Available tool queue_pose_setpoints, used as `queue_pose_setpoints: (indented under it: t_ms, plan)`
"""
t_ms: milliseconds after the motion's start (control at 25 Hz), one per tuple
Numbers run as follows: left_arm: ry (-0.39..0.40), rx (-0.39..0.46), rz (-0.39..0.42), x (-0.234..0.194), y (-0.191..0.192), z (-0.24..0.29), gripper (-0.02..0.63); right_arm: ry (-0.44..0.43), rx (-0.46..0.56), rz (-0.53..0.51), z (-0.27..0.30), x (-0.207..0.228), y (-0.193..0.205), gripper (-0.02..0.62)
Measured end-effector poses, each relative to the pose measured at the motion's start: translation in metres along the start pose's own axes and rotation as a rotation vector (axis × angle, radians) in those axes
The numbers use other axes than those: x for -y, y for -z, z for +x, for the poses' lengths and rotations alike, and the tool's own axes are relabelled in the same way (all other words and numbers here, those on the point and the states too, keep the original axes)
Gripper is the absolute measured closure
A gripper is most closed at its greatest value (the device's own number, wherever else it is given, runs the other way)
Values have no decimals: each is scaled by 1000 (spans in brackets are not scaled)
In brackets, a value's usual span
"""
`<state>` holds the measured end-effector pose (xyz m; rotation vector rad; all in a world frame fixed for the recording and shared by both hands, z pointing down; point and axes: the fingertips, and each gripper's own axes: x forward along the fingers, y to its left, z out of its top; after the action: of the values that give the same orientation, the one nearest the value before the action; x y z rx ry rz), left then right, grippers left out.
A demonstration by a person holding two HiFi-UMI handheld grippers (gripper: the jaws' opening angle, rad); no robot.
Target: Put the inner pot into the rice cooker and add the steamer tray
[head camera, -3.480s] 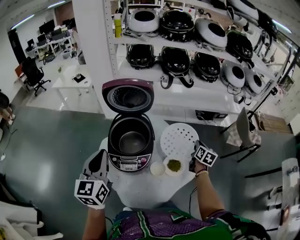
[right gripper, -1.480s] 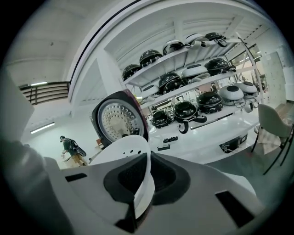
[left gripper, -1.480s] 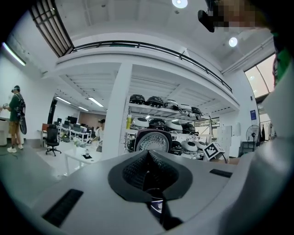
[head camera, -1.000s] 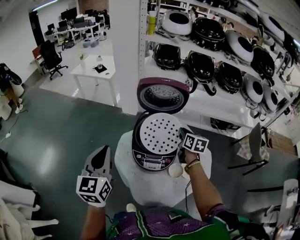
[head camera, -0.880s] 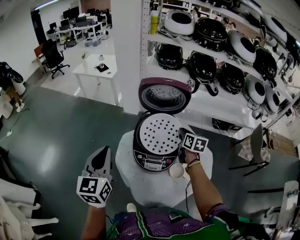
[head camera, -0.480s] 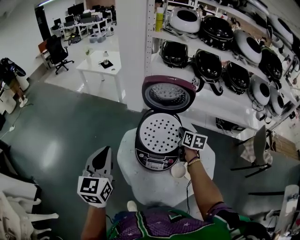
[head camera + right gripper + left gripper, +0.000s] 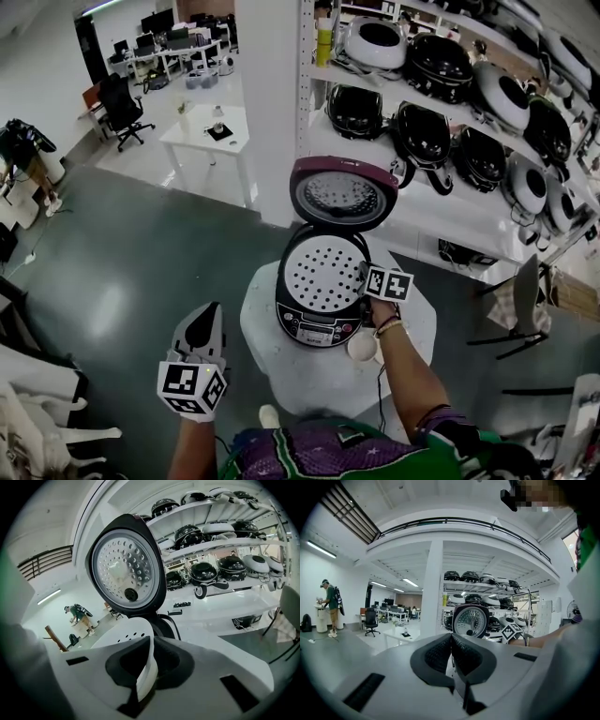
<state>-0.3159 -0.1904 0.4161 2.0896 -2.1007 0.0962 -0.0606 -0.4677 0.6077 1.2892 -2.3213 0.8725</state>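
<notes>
The rice cooker (image 7: pixel 319 323) stands on a small white round table (image 7: pixel 281 361) with its maroon lid (image 7: pixel 342 195) raised behind it. A white perforated steamer tray (image 7: pixel 321 274) lies flat across the cooker's mouth and hides the inner pot. My right gripper (image 7: pixel 362 277) is shut on the tray's right rim; in the right gripper view the white tray (image 7: pixel 124 641) edge sits pinched between the pads below the open lid (image 7: pixel 124 569). My left gripper (image 7: pixel 202 323) hangs shut and empty off the table's left, apart from the cooker; its pads (image 7: pixel 451 654) meet.
Two small white bowls (image 7: pixel 361 346) sit on the table just right of the cooker's front. Behind it, white shelves (image 7: pixel 450 122) carry several other rice cookers. A small white table (image 7: pixel 208 141) and office desks stand at the far left on the grey floor.
The right gripper has sunk a little with the tray, which now rests lower on the cooker's mouth. The head view has shifted, so everything sits further right. The left gripper stays shut.
</notes>
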Motion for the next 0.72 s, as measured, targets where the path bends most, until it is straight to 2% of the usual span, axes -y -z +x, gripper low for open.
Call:
queue_pose_setpoints:
  t_ms: [280,440,720]
  plan:
    - [-8,0,-15,-7,3,-3,584,29,-13,-39,2,3,6,558]
    - [-4,0,-17,-8,2,-5,584,45,-14,-91,-2,-2,4,472]
    - [3,16,-20,-10,-3,-7,584,64,3,-136,-12,-3,-2,443]
